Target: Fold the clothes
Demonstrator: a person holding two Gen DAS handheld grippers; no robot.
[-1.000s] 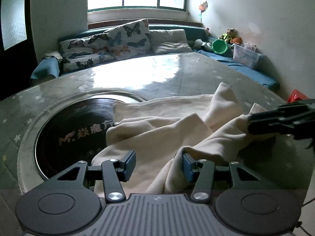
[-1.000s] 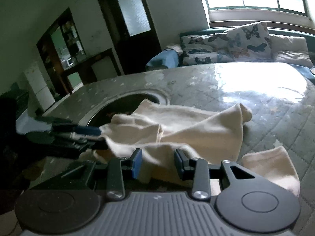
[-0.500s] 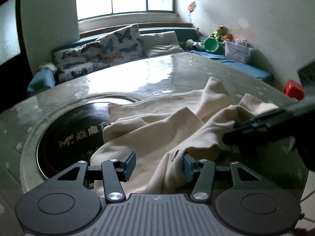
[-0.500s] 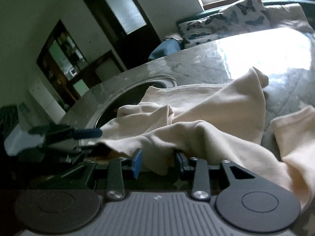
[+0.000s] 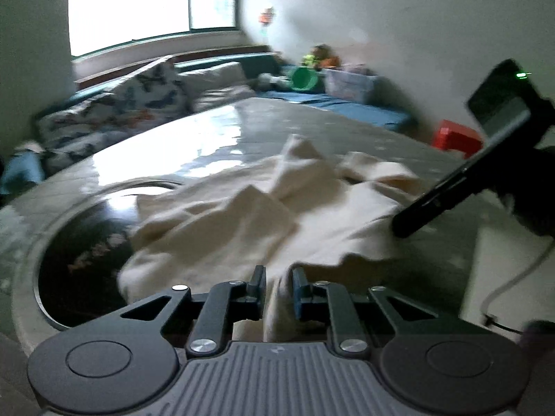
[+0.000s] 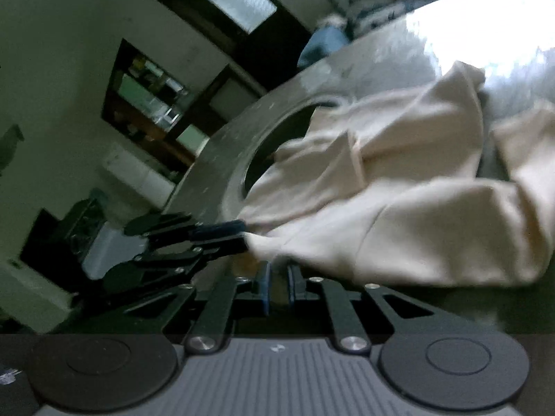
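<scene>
The cream cloth (image 5: 242, 228), crumpled on the bench (image 5: 215, 131), is being pinched by the closing left hand-held gripper (image 5: 279, 286) and clamped by the right hand-held gripper (image 6: 277, 282); both edges should be pulled evenly.

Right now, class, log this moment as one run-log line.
left hand-held gripper: closing on cream garment | right hand-held gripper: shut on its edge | table: garment crumpled
</scene>
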